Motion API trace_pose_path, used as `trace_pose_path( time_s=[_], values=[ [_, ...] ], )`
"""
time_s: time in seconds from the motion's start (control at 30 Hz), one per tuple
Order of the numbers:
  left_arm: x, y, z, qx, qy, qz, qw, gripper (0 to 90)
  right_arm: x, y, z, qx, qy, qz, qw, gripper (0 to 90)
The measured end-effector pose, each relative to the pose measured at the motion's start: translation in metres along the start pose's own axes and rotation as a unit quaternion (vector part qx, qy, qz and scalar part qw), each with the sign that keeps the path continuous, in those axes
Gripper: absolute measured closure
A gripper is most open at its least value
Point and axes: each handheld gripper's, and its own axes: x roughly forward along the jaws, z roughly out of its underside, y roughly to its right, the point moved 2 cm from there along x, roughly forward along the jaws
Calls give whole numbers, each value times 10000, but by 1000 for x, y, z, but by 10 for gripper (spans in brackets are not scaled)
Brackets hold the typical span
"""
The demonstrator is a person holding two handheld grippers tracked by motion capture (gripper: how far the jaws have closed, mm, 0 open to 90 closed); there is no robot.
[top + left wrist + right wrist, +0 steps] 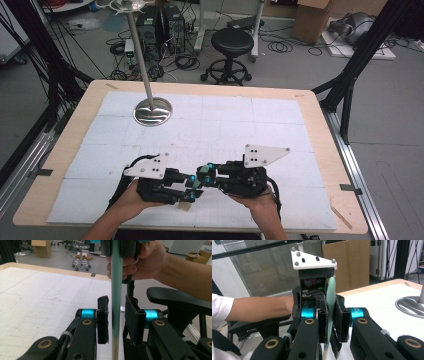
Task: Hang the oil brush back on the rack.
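Two hand-held grippers meet nose to nose near the front edge of the tabletop (320,130), and one slim green stick (196,183) bridges the gap between them.

On the left, the left hand-held gripper (189,186) points toward the person's right. In the left gripper view its jaws stand a little apart, with the green stick (116,290) rising straight up through the gap. The left pad looks touching or nearly so; on the right a sliver of space shows, so this grip reads as loose or not yet closed, though the blur makes it hard to be sure.

On the right, the right hand-held gripper (204,176) points back toward the left one. In the right gripper view its two pads are pressed in on the green stick (330,302), which stands between them and fans into a flatter, paddle-like tip in front of the other tool's body.

The relation that matters, as I judge it: the stick's long axis runs roughly crosswise to the line joining the two tools, so each hand-held gripper meets it from the opposite side. The right one carries it, the left one is equally near and already straddles it.

Far back left, a metal stand (152,111) rests well apart from all this.
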Motion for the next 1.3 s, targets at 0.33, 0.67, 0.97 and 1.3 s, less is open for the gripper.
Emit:
trace_pose_path(
  time_s=[0.33,0.67,0.97,1.3],
  values=[
    [0,-5,2,82,-236,-331,9991,839,1,2,2,130,140,397,9990,420],
    [-14,-32,-1,-248,17,-1108,9935,840,-52,2,8,43,526,1956,9793,171],
    [-47,-65,-24,-516,376,-1979,9781,840,-105,-4,45,107,211,3343,9422,156],
    [-74,-95,-55,-590,570,-2617,9617,841,-120,7,71,528,246,3698,9273,156]
  ],
)
